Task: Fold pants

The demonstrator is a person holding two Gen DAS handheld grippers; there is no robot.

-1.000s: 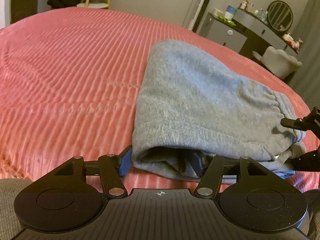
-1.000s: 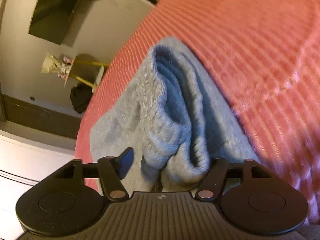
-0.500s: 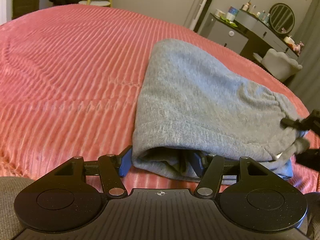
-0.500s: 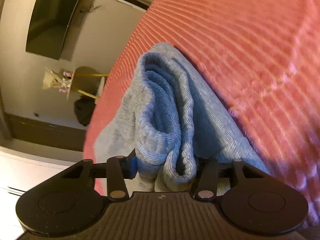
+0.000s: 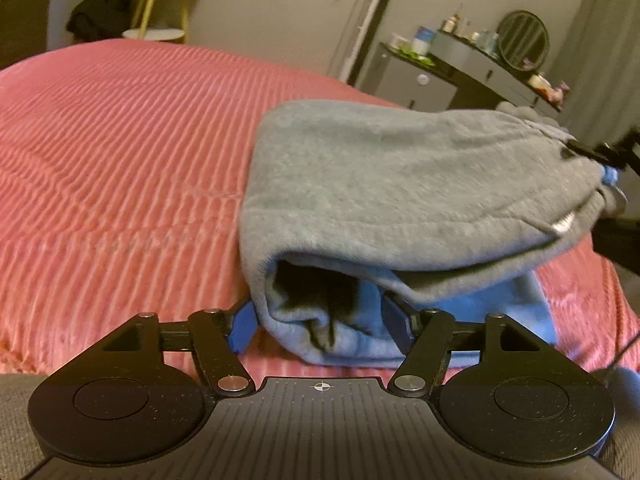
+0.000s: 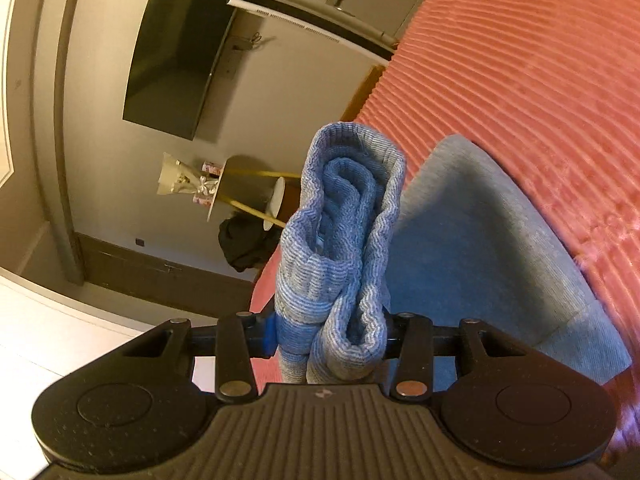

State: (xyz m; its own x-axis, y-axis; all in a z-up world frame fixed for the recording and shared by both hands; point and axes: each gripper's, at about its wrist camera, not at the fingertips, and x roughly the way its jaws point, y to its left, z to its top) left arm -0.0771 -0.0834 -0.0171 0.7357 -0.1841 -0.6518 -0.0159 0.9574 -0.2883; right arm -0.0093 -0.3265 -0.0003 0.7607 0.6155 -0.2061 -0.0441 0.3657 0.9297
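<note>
Across the pink ribbed bed (image 5: 120, 160) the grey pants (image 5: 400, 176) lie already folded down into a short thick bundle, filling centre to right of the left wrist view, so most of the folding looks done. Left gripper (image 5: 320, 320) sits at the near open end, lower centre; its jaws have just been opening a bit wider, cloth is between them, the left blue pad looks just clear of the fabric and the right pad is half hidden by the fold, so I read it as a loose straddle, not a clamp. Right gripper (image 6: 328, 332) is clenched on the bunched ribbed end of the pants (image 6: 340, 248), lower centre of its view, which stands up off the bed (image 6: 520, 80); its jaws have just been closing on that wad. Same gripper shows at the right edge of the left view, pinching the waistband end, which sags toward the bed. What is left, as a guess: one more fold of the raised end over, or carry and set down, then flatten. Containers: none in play. Cabinet with bottles and a round mirror upper right of left view, contents too small to tell.
</note>
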